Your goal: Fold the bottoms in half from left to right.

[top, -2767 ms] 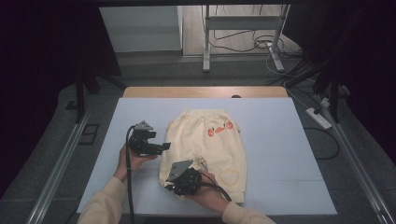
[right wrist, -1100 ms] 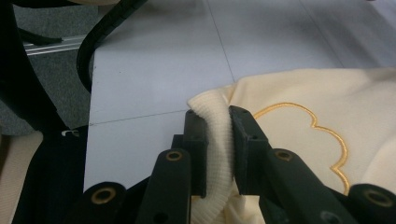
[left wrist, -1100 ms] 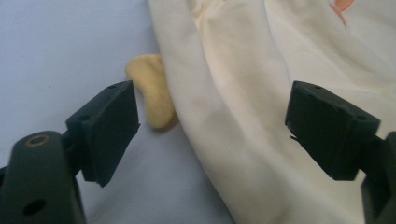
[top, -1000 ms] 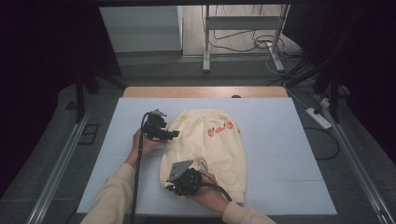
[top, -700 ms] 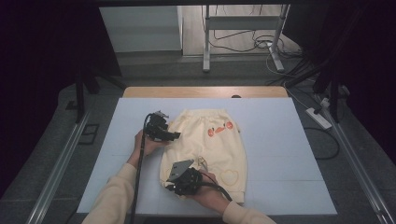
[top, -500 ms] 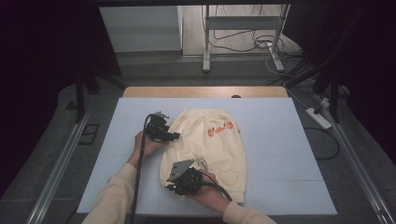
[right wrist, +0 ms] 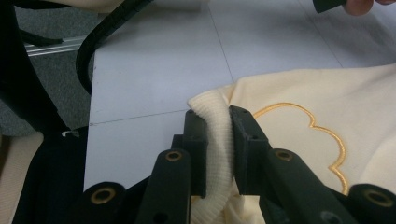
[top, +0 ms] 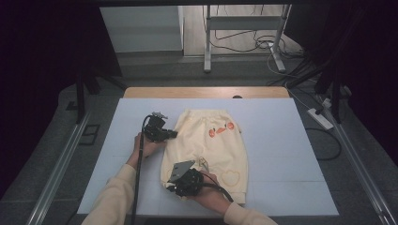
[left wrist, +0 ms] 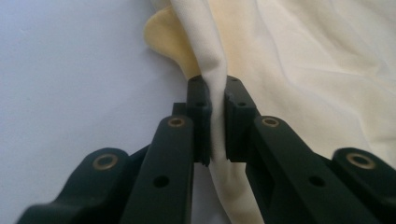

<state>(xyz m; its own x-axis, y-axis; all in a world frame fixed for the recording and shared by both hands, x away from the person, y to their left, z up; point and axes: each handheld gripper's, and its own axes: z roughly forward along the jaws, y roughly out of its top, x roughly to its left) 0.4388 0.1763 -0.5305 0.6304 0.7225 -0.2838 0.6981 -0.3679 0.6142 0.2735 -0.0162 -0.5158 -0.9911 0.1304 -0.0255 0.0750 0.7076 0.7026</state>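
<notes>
Cream shorts pinched in both hand-held grippers: left on side edge, right on ribbed waistband, forearms low.

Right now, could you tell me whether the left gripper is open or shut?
Shut: the left gripper has just closed, pinching a fold of the cream garment.

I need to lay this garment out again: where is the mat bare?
Bare mat lies right of the cream garment, up to the mat's right edge, and in a strip beyond it by the wooden edge. The near left is crowded: the left hand-held gripper and right hand-held gripper both grip fabric.
</notes>
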